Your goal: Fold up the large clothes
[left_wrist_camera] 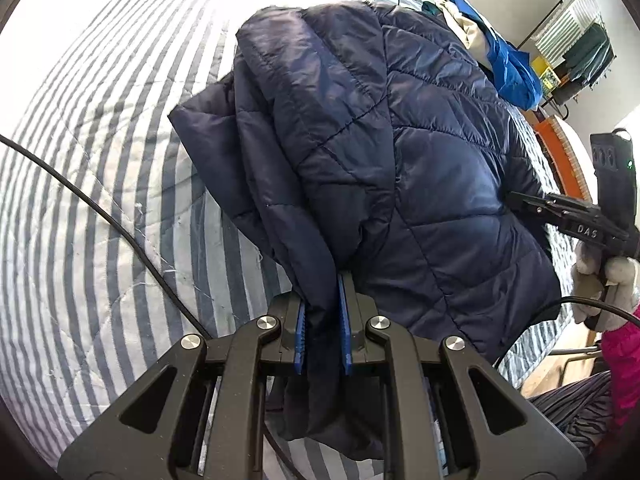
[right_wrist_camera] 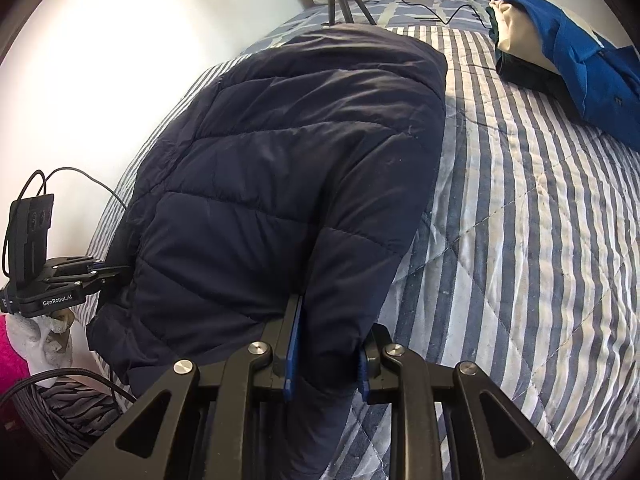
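Left claw pinching navy quilted jacket, right claw likewise, garment seemingly on striped bed

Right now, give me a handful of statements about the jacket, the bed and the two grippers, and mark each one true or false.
1. The left gripper has jacket fabric between its fingers. True.
2. The right gripper is open and holds nothing. False: it is shut on a fold of the jacket.
3. The jacket is bright red. False: it is dark navy and quilted.
4. The bedspread is striped blue and white. True.
5. A blue garment lies on the bed apart from the jacket. True.
6. The tripod stands on the jacket. False: it stands on the bed beyond the jacket.
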Motion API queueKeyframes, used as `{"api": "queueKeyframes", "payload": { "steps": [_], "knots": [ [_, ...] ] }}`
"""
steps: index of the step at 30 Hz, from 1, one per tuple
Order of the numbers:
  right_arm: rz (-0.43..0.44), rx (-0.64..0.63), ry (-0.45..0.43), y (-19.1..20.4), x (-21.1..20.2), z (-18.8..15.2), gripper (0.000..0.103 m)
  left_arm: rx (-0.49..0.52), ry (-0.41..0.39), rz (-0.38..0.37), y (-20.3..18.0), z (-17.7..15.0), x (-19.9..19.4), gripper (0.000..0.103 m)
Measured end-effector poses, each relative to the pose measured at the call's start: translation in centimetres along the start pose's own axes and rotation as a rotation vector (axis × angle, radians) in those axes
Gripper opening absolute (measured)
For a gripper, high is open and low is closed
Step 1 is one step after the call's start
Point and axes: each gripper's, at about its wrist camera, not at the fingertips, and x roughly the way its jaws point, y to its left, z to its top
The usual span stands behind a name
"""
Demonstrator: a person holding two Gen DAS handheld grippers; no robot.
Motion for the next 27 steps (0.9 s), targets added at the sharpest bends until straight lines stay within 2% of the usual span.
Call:
{"api": "queueKeyframes", "payload": {
  "steps": [2, 6, 7, 8, 9, 10, 12, 13, 15, 18, 19, 20, 21, 24, 27],
  "knots": [
    [-0.002, -0.006, -0.003, 0.0, -0.3, 0.1, 0.024, 0.031, -0.02, 0.032, -0.6, -0.1, -0.5, 0.012],
    [0.004, -0.012, -0.002, -0.2, -1.1, 0.4, 0.037, 0.075, -0.053, 0.084, -1.5, -0.3, -1.8, 0.013],
    [-0.006, -0.025, -0.005, -0.1, -1.4, 0.4, 0.039, 0.088, -0.062, 0.096, -1.6, -0.4, -2.0, 0.019],
    [-0.02, -0.04, -0.01, 0.1, -1.9, 0.5, 0.041, 0.101, -0.071, 0.103, -1.8, -0.4, -2.4, 0.034],
    [-0.032, -0.051, -0.017, 0.2, -2.2, 0.6, 0.047, 0.113, -0.087, 0.117, -2.0, -0.5, -2.8, 0.043],
    [-0.049, -0.065, -0.033, 0.4, -2.8, 0.8, 0.052, 0.124, -0.114, 0.131, -2.1, -0.5, -3.4, 0.057],
    [-0.072, -0.083, -0.084, 0.7, -4.2, 1.2, 0.072, 0.14, -0.163, 0.138, -2.4, -0.5, -4.8, 0.061],
    [-0.074, -0.09, -0.119, 0.9, -5.1, 1.5, 0.074, 0.145, -0.177, 0.137, -2.5, -0.4, -5.2, 0.061],
    [-0.085, -0.119, -0.209, 1.3, -7.1, 2.1, 0.074, 0.158, -0.211, 0.142, -2.7, 0.0, -6.2, 0.061],
    [-0.108, -0.146, -0.393, 1.7, -9.5, 2.8, 0.072, 0.166, -0.244, 0.147, -2.7, 0.8, -7.0, 0.061],
    [-0.137, -0.148, -0.451, 1.7, -10.0, 3.2, 0.069, 0.163, -0.253, 0.144, -2.6, 1.1, -7.1, 0.061],
    [-0.16, -0.146, -0.476, 1.7, -10.0, 3.8, 0.058, 0.157, -0.26, 0.142, -2.5, 1.5, -7.2, 0.061],
    [-0.18, -0.133, -0.487, 1.3, -9.9, 4.6, 0.049, 0.149, -0.263, 0.141, -2.6, 1.9, -7.2, 0.061],
    [-0.183, -0.076, -0.433, -0.2, -8.1, 7.3, 0.036, 0.109, -0.259, 0.113, -2.3, 3.0, -6.8, 0.061],
    [-0.149, -0.03, -0.398, -1.4, -5.4, 9.4, 0.032, 0.088, -0.258, 0.083, -2.4, 3.8, -6.1, 0.061]
  ]
}}
